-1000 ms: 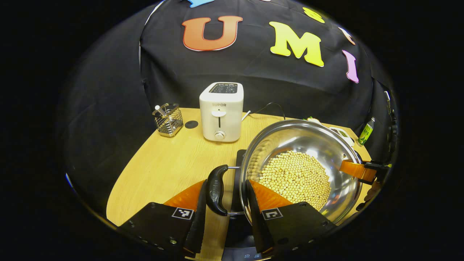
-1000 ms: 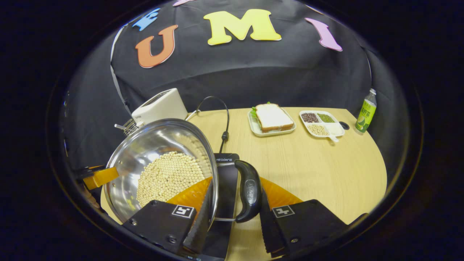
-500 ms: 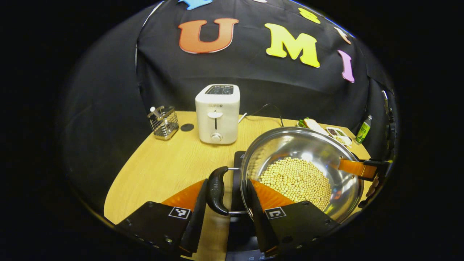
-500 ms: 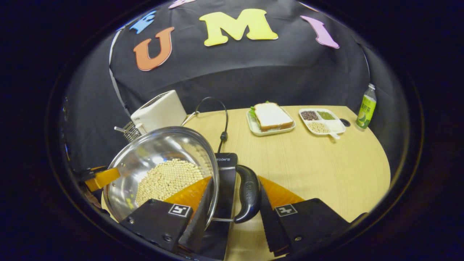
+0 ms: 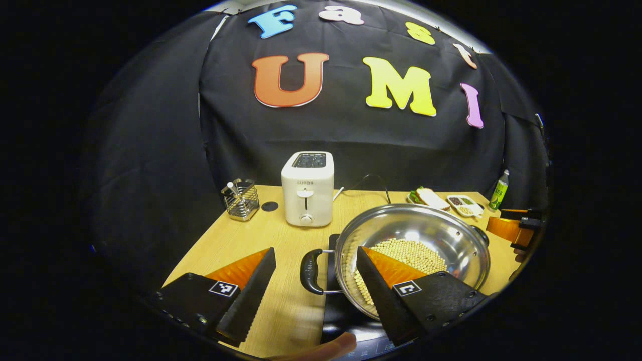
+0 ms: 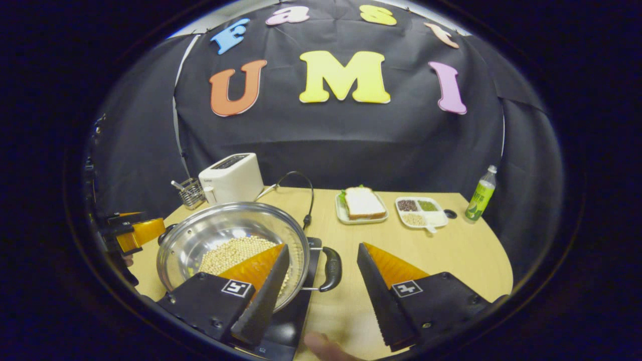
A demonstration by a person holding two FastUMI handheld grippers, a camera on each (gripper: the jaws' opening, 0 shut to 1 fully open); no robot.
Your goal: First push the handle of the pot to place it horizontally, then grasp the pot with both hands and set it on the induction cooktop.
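A steel pot (image 5: 446,235) (image 6: 198,235) holding soybeans (image 5: 414,250) sits level on the black induction cooktop (image 5: 332,313) (image 6: 286,328). Its two black side handles point left and right. My left gripper (image 5: 313,253) is open, and the pot's left handle (image 5: 309,271) lies just beyond its fingertips, untouched. One left finger overlaps the pot's near rim in the left gripper view. My right gripper (image 6: 322,248) is open too, with the right handle (image 6: 331,268) free between and beyond its fingers. Each view shows the other gripper across the pot (image 5: 511,228) (image 6: 131,234).
On the wooden table (image 6: 451,255) behind the pot are a white toaster (image 5: 307,188) (image 6: 231,178), a wire utensil holder (image 5: 242,200), a black power cable (image 6: 307,200), a sandwich plate (image 6: 362,205), a divided snack tray (image 6: 420,211) and a green bottle (image 6: 480,194). A person's fingertip (image 5: 326,347) shows at the bottom.
Both grippers have opened, let go of the pot handles and drawn back. The pot has come down from its tilted, lifted pose to rest level on the cooktop.
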